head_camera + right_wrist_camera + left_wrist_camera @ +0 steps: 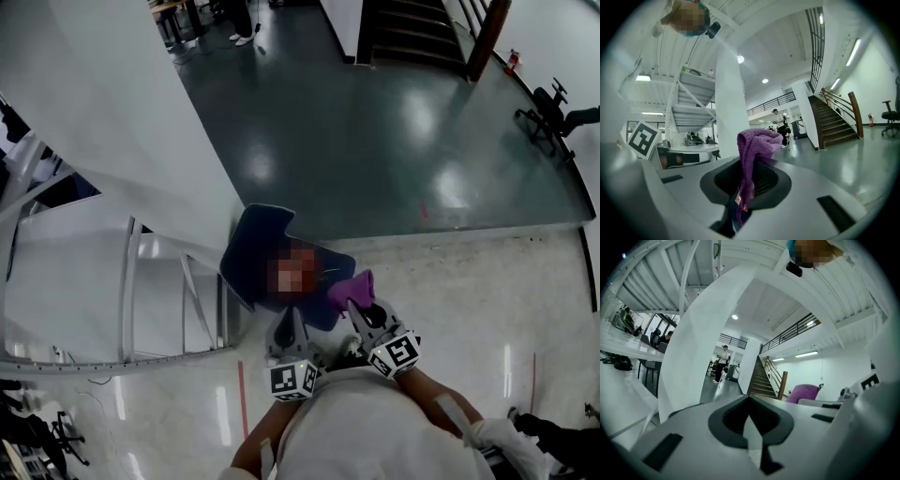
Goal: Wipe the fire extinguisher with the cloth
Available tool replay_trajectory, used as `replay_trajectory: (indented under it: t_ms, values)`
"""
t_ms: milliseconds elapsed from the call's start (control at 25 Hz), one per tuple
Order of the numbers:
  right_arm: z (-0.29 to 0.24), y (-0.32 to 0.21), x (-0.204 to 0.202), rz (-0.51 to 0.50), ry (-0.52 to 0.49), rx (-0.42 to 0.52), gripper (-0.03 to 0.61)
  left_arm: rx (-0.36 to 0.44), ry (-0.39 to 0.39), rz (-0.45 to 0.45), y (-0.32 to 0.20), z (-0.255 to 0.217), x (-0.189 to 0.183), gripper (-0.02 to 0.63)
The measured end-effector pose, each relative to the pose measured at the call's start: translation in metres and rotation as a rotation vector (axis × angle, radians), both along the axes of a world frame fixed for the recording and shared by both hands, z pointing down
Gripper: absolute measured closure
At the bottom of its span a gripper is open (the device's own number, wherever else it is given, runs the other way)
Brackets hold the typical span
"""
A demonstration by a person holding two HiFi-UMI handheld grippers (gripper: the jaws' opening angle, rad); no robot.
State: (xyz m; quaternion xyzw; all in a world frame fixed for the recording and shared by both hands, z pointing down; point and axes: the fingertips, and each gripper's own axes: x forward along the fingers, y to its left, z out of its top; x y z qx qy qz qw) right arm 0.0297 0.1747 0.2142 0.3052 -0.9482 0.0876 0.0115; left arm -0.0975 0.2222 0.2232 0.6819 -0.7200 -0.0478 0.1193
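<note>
Bunching up from between the jaws of the right gripper (pixel 750 174), a purple terry cloth (pixel 753 152) is clamped at its lower part, its folded top standing above the jaw tips and a small label showing near the pinch. From the head view the same cloth sits at the tip of that gripper, just over the edge of a dark blue, soft-looking thing (pixel 251 255) that lies on the floor against the foot of a broad white pillar (pixel 122 103); part of that blue thing is hidden by a mosaic patch. Beside it, the left gripper (pixel 750 401) points the same way with its jaws brought together on nothing. Both grippers are held close side by side, their cubes with square markers (pixel 294 380) nearest the person. Beyond them a pale speckled floor (pixel 469 300) meets a glossy dark green floor (pixel 375 141), which runs to a dark staircase (pixel 412 37). Near the stair foot, well apart from both grippers, stands a small red object (pixel 512 62), too small to identify
</note>
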Motion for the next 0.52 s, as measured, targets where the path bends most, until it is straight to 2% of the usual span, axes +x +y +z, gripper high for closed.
replay_trajectory:
  t_ms: [360,520]
  values:
    - [-0.0011,0.0028,0.0052,0.003,-0.006,0.005,0.531,-0.009,0.000,0.014,0.0059,0.0032,0.0089,0.609]
    - [-0.0002,-0.0010,0.0024,-0.001,-0.001,0.007,0.531,0.012,0.014,0.020,0.0043,0.0041,0.0061,0.609]
